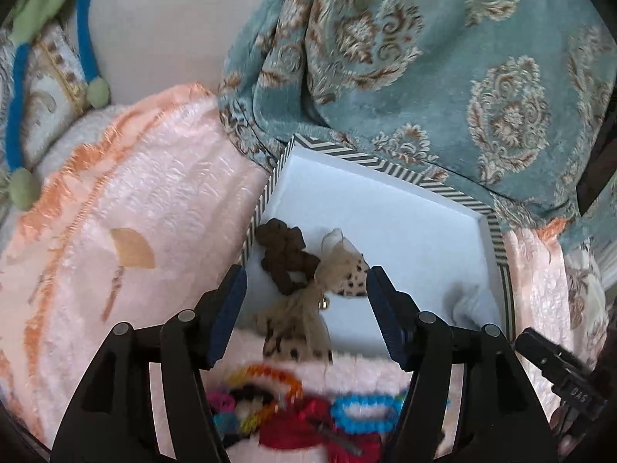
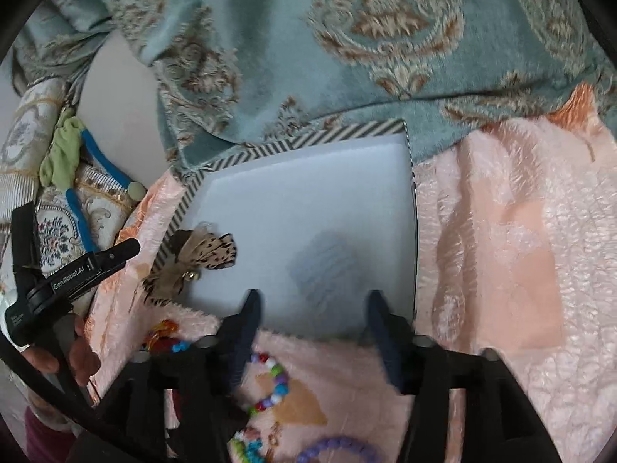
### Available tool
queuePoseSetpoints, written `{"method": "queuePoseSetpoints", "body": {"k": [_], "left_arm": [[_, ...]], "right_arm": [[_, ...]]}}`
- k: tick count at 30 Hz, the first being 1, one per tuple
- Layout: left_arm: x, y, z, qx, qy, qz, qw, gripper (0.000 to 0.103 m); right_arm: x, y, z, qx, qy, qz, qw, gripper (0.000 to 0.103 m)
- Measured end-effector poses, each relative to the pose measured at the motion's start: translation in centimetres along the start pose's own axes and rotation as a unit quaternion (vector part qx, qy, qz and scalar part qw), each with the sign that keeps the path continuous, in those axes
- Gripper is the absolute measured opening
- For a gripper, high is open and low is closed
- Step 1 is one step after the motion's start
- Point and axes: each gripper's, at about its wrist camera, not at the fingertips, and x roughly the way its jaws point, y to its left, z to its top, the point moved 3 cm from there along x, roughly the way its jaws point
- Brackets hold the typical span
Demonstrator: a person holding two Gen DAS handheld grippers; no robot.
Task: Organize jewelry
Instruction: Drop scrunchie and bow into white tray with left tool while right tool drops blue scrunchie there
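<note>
A white box point(image 1: 385, 208) with a striped rim lies on a pink blanket. In its left corner lie a brown scrunchie point(image 1: 285, 254) and a leopard-print bow point(image 1: 347, 274) with a small bell. My left gripper point(image 1: 306, 289) is open just above the bow, empty. Colourful bracelets point(image 1: 308, 413) lie blurred on the blanket below it. In the right wrist view the box point(image 2: 308, 200) and bow point(image 2: 210, 250) show too. My right gripper point(image 2: 312, 308) is open and empty at the box's near edge. A multicolour bead bracelet point(image 2: 270, 386) and a purple one point(image 2: 339, 447) lie below it.
A teal patterned blanket point(image 1: 443, 58) is bunched behind the box. A blue and green cord point(image 1: 85, 38) lies on a cushion at the left. The pink blanket point(image 2: 520, 250) spreads to the right of the box. The left gripper's body point(image 2: 69, 274) shows at the left.
</note>
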Motion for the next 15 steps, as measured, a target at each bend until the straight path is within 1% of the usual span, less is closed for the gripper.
{"method": "queuePoseSetpoints", "body": {"k": [4,8,11,15], "left_arm": [[-2.8,-0.2,-2.2,0.003,-0.014,0.012,0.9998,0.065],[-5.0,-0.3,-4.4,0.006,-0.031,0.040,0.9987,0.065],[-6.3,-0.3,-5.8,0.006,-0.037,0.052,0.9979,0.065],[-8.2,-0.3,-7.9,0.006,-0.049,0.070,0.9964,0.065]], "right_arm": [[-1.9,1.7,-1.4,-0.031,-0.012,-0.016,0.999,0.066],[-3.7,2.7,-3.1,-0.048,-0.017,-0.019,0.999,0.066],[-5.0,3.1,-4.2,-0.052,-0.028,-0.025,0.998,0.066],[-6.3,3.6,-5.5,-0.056,-0.031,-0.029,0.998,0.066]]}}
